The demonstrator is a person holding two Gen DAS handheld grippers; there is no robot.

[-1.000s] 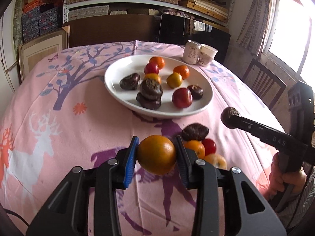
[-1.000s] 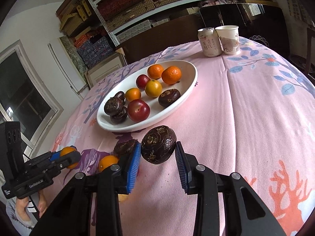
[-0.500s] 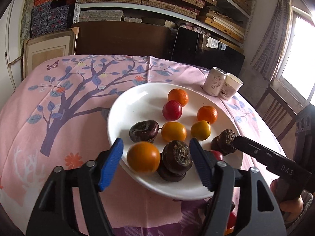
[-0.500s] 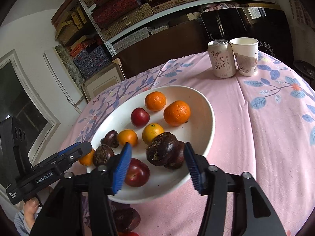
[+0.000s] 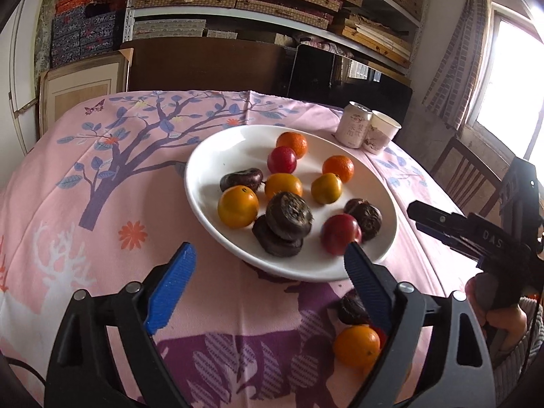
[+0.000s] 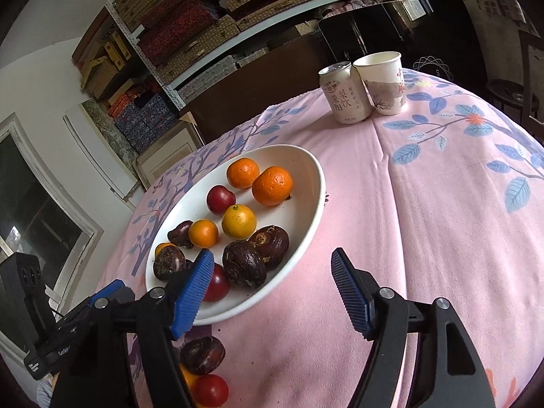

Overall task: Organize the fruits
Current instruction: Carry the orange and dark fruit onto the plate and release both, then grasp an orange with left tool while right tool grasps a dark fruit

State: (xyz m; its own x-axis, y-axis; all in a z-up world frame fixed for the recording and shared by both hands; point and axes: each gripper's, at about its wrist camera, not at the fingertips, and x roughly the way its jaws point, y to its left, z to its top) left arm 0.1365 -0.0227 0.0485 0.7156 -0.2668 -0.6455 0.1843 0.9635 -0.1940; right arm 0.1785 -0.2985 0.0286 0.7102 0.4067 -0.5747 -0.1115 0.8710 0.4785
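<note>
A white oval plate (image 5: 217, 149) (image 6: 306, 166) holds several oranges, red plums and dark brown fruits. A large orange (image 5: 237, 206) lies at the plate's near left and a dark fruit (image 6: 243, 264) lies beside another at its near side. My left gripper (image 5: 268, 265) is open and empty just in front of the plate. My right gripper (image 6: 272, 272) is open and empty at the plate's near right rim. On the cloth near me lie a dark fruit (image 5: 350, 307) (image 6: 202, 354), an orange (image 5: 356, 345) and a red fruit (image 6: 210, 389).
A drink can (image 5: 353, 129) (image 6: 346, 93) and a paper cup (image 5: 382, 132) (image 6: 384, 83) stand at the table's far side. The pink patterned cloth (image 5: 85, 204) covers the round table. A wooden chair (image 5: 462, 176) stands on the right; shelves line the back wall.
Both grippers carried their fruit over the plate, opened and let go: the orange and the dark fruit now lie on the plate. Both grippers have pulled back, open wider.
</note>
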